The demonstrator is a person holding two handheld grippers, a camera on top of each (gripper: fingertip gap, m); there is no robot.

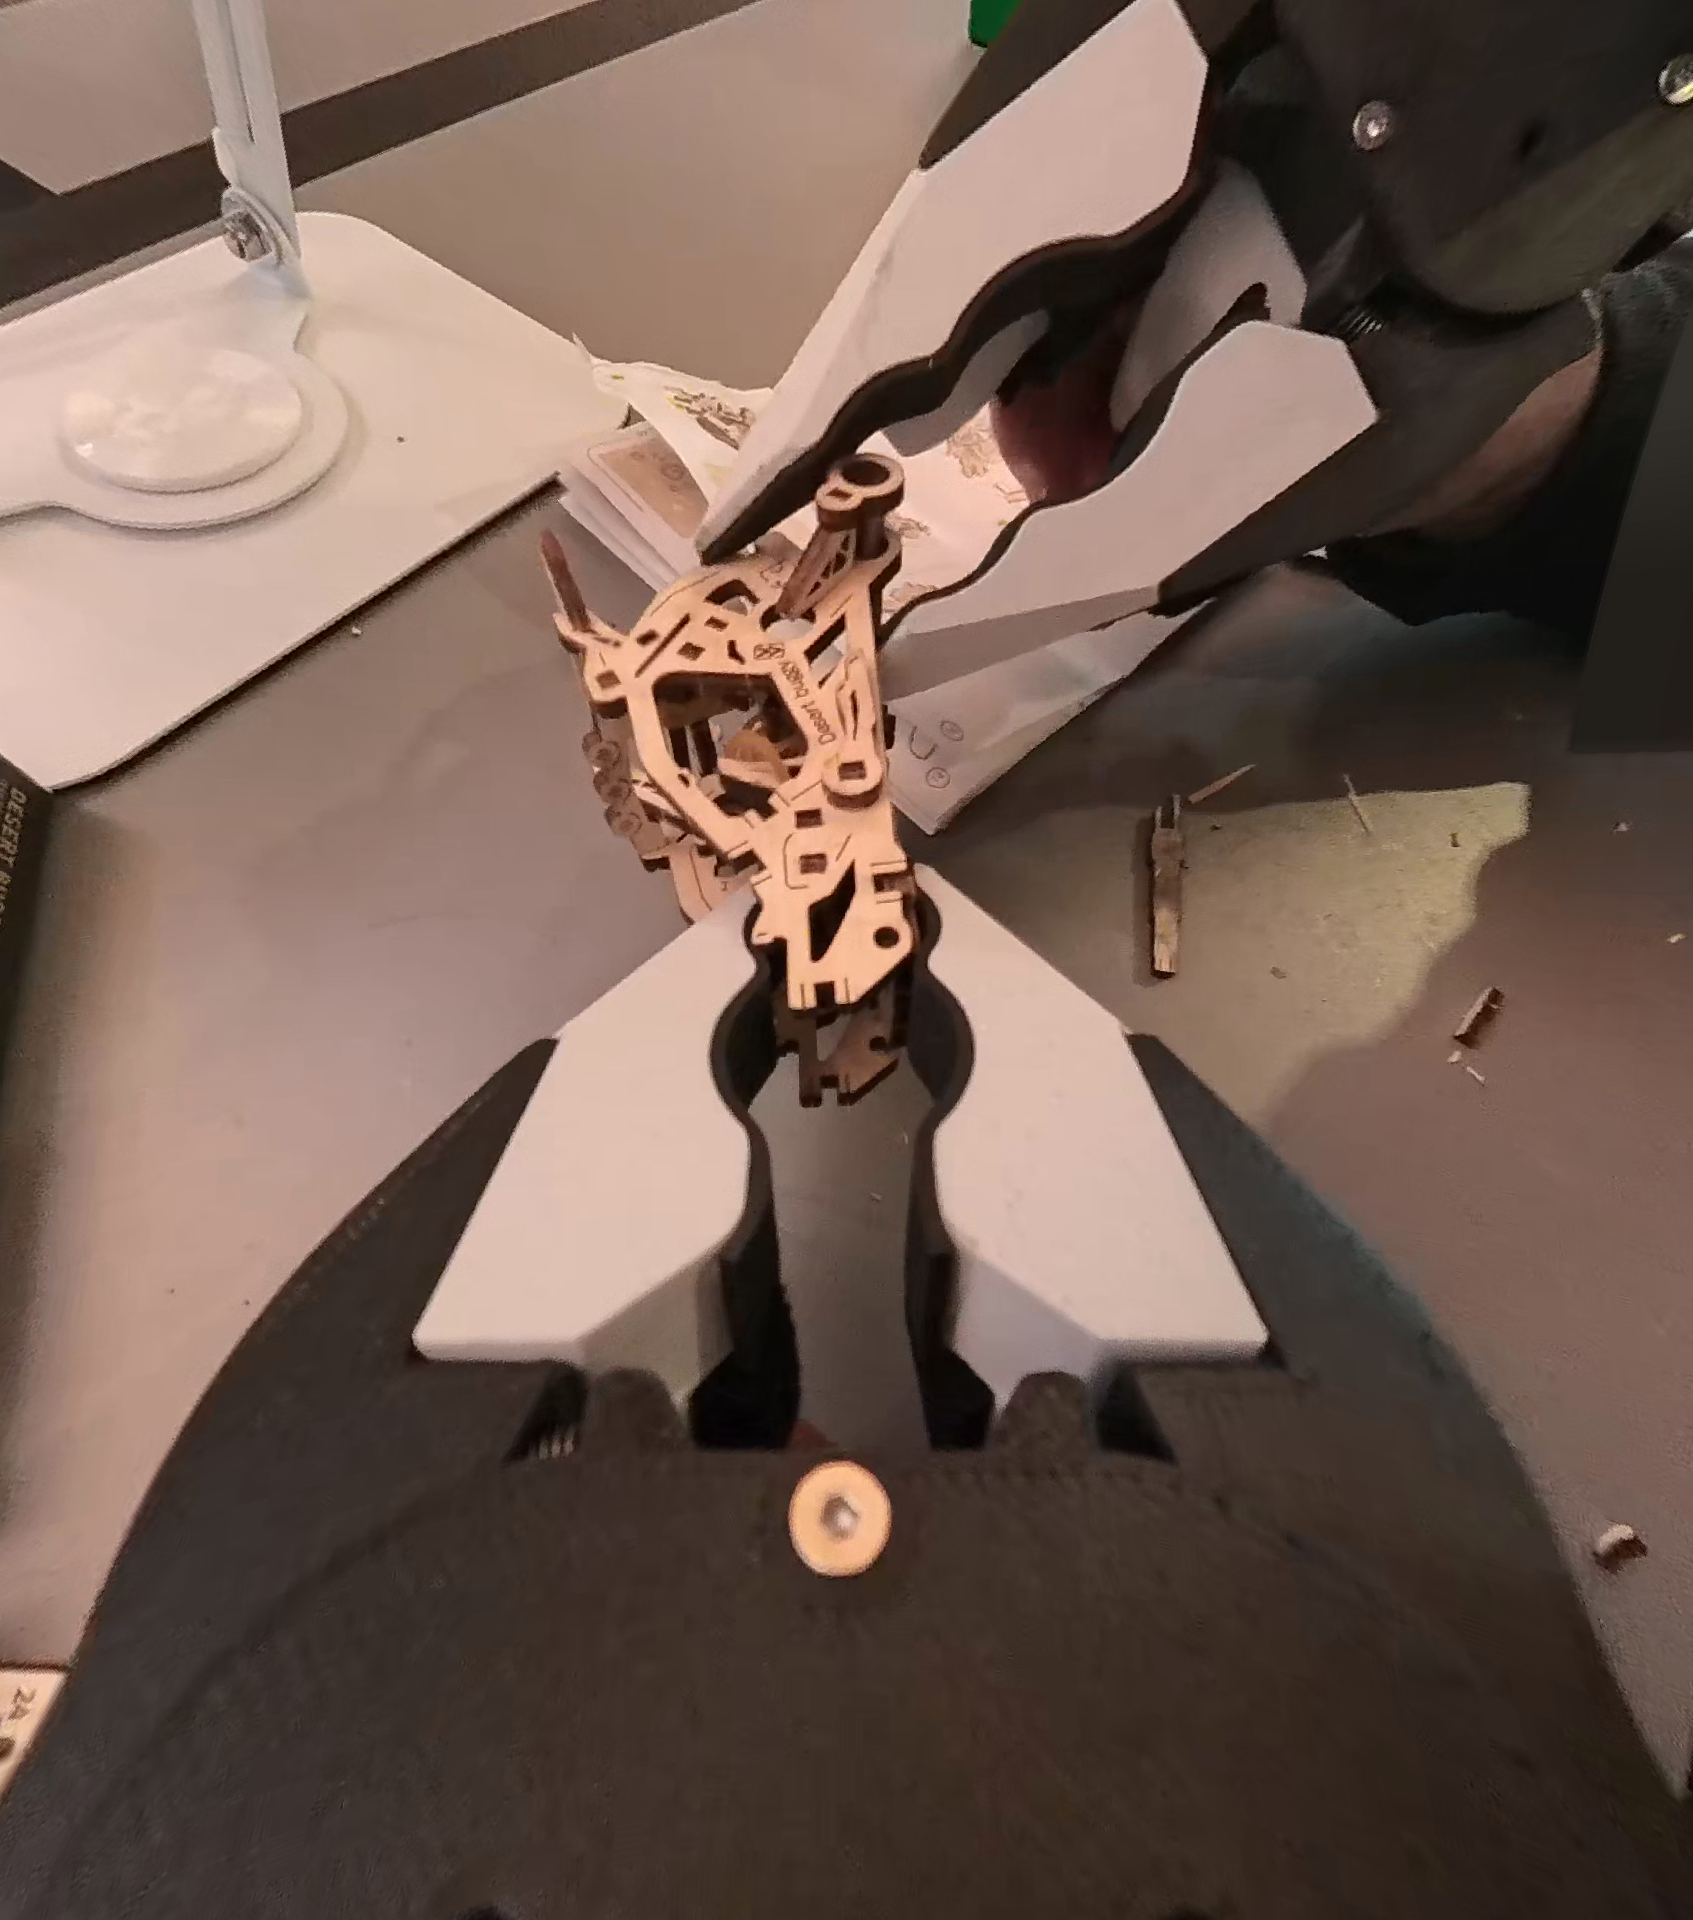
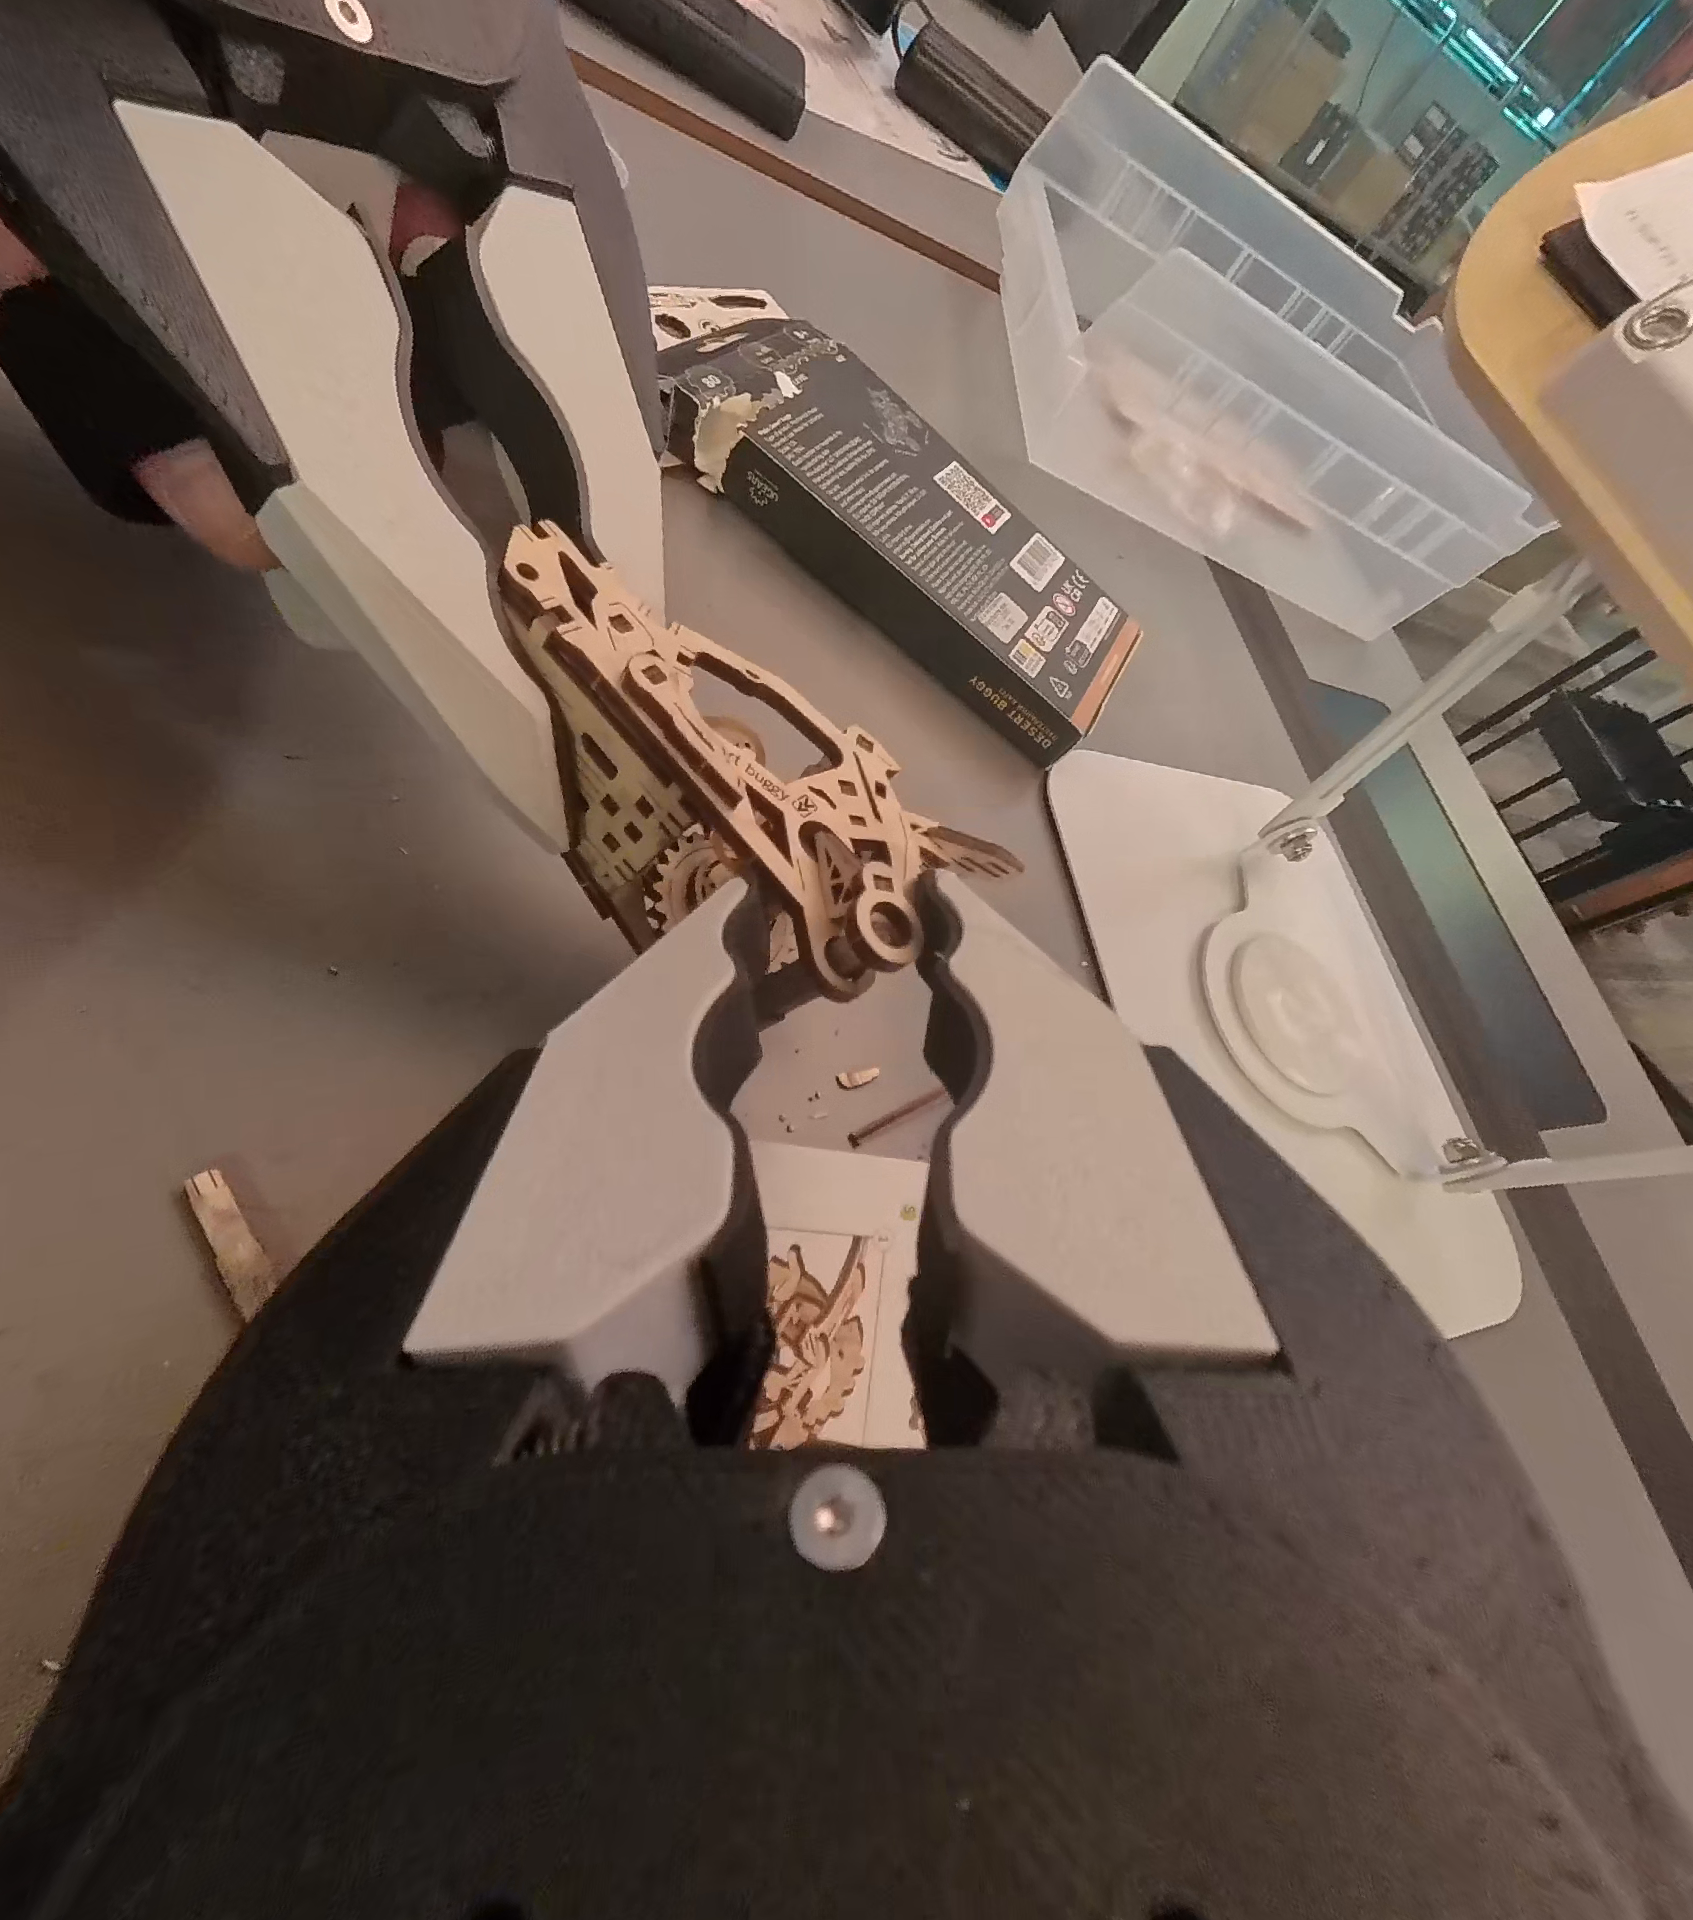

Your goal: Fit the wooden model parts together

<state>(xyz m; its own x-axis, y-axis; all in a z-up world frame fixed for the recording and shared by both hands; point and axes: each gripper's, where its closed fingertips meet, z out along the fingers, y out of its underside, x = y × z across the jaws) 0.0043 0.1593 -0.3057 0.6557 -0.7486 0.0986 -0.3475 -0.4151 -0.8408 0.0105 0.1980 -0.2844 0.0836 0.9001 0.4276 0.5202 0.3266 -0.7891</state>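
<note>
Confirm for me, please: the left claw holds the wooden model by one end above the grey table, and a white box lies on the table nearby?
Nearly right, but the box is black, not white, as the right wrist view shows. The left claw does hold the wooden model by one end above the grey table.

Pale tan wooden model [image 1: 780,769]; black box [image 2: 925,540]; grey table [image 1: 302,935].

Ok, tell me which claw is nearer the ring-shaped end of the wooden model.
Right. The right claw has the ring end between its fingertips; the left claw grips the model at its opposite end.
</note>
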